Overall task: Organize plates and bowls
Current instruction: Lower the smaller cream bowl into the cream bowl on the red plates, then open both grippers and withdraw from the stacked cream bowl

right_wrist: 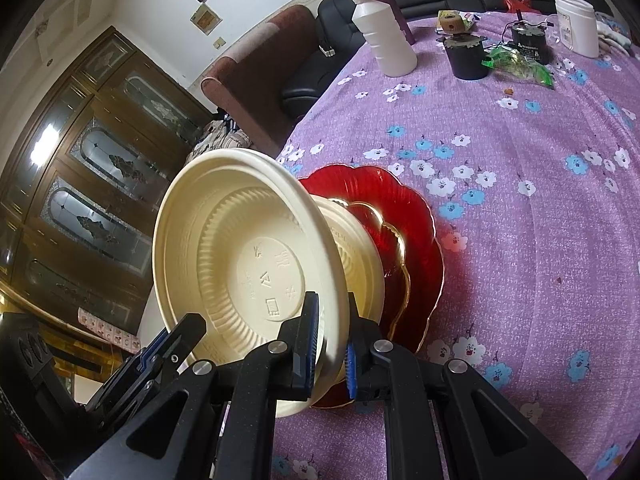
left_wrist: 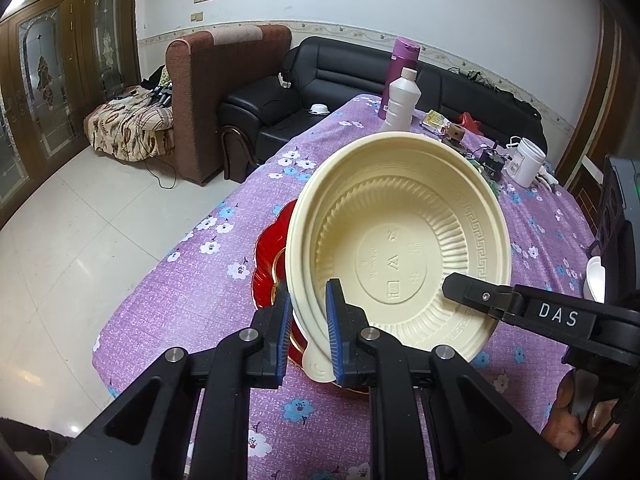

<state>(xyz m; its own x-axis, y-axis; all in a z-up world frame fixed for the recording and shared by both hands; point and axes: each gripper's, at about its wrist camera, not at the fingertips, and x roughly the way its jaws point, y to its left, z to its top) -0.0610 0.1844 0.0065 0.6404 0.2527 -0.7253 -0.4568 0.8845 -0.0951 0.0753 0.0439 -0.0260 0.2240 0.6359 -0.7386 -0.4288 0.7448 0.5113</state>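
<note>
A cream plastic bowl [left_wrist: 400, 248] [right_wrist: 248, 248] is tilted up over the table, its inside facing both cameras. My left gripper [left_wrist: 308, 300] [right_wrist: 188, 332] is shut on its near rim. My right gripper [right_wrist: 332, 308] [left_wrist: 472, 296] is shut on the rim at the opposite side. Behind the held bowl a second cream bowl [right_wrist: 360, 256] shows, resting on red plates [left_wrist: 268, 256] [right_wrist: 416, 232] with gold edges. The bowls hide most of the plates in the left wrist view.
A purple floral tablecloth [left_wrist: 200, 300] [right_wrist: 520, 240] covers the table, whose edge drops to the floor on the left. At the far end stand a white bottle [left_wrist: 400, 100] [right_wrist: 384, 36], a purple flask [left_wrist: 402, 64], a white jar [left_wrist: 528, 162] [right_wrist: 576, 24] and small black items [right_wrist: 466, 56].
</note>
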